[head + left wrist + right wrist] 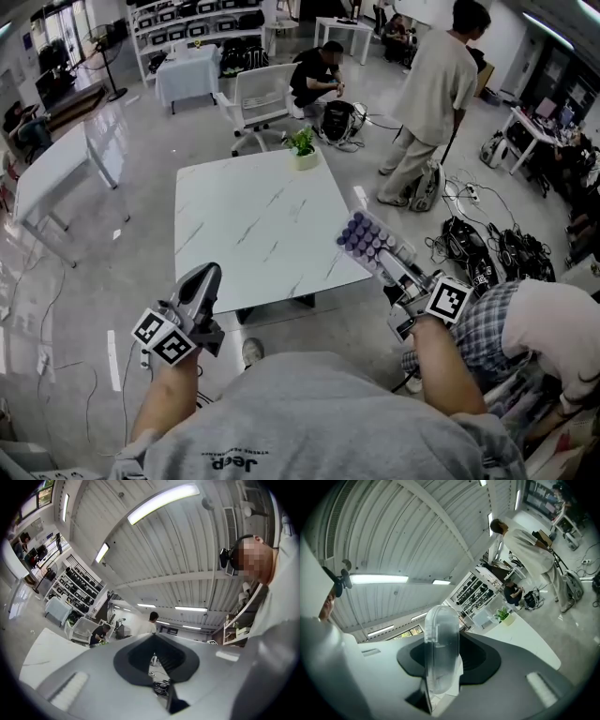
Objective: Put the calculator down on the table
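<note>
White marble with thin grey lines made up the top of the square table (pixel 262 225) in the middle of the room. The right gripper (pixel 398 272) was closed on the calculator (pixel 370 242), with its jaws squeezing the near end. The calculator had rows of round purple buttons on top and pointed away from the person. In the head view it showed over the near right edge of the table, held up in the jaws and not lying on the top. In the right gripper view the calculator (pixel 439 648) was seen from its thin side, a clear plastic shape standing between the two grey jaws of the right gripper (pixel 440 634). The left gripper (pixel 202 281) was on the near left, just in front of the table's near edge. In the left gripper view the jaws of the left gripper (pixel 157 641) were together and nothing was between them. A small green plant (pixel 303 145) in a pale pot sat at the far edge of the table. Behind it was a white office chair (pixel 258 98). A person (pixel 431 94) stood far off to the right, and another person (pixel 319 75) crouched near the chair. Black cables (pixel 469 234) lay on the floor to the right of the table.
</note>
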Tool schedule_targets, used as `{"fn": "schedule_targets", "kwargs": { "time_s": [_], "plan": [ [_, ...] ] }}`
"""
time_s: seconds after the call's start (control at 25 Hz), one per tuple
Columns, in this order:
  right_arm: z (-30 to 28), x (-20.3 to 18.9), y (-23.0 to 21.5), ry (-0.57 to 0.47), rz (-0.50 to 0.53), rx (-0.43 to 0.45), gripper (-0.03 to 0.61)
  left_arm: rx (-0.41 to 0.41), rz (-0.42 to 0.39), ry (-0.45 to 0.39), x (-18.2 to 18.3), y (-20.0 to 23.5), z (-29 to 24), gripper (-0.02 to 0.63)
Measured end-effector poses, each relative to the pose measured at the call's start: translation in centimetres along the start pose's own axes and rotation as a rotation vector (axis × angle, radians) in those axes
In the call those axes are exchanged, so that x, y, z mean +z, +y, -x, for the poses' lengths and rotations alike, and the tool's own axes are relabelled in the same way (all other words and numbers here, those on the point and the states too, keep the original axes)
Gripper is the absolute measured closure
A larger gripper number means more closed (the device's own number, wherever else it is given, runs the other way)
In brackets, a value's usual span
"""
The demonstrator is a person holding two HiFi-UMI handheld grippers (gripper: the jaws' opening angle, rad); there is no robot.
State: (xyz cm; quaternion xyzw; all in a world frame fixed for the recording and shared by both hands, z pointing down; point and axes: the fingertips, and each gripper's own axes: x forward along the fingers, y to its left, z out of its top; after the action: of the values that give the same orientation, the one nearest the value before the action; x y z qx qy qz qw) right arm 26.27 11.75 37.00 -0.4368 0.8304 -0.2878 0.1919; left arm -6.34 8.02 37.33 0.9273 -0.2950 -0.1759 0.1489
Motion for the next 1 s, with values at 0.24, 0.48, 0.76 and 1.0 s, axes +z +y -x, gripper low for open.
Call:
{"fn": "schedule_targets", "kwargs": {
  "time_s": [0.24, 0.48, 0.76, 1.0],
  "plan": [
    [-9.4, 0.7, 0.1, -0.014, 0.009, -0.004, 0.451, -0.033, -0.008, 0.007, 3.9, 8.2, -1.9, 0.552],
    [-17.8, 0.4, -0.3, -0.019, 0.024, -0.008, 0.452, -0.050, -0.014, 0.017, 6.6, 16.3, -2.8, 0.552],
    [-24.9, 1.0, -1.6, -0.004, 0.018, -0.027, 0.451, -0.066, -0.018, 0.039, 8.5, 22.5, -4.7, 0.552],
    [-28.7, 1.3, -4.7, 0.036, -0.002, -0.030, 0.451, -0.041, -0.009, 0.037, 8.1, 25.9, -6.6, 0.552]
  ]
}}
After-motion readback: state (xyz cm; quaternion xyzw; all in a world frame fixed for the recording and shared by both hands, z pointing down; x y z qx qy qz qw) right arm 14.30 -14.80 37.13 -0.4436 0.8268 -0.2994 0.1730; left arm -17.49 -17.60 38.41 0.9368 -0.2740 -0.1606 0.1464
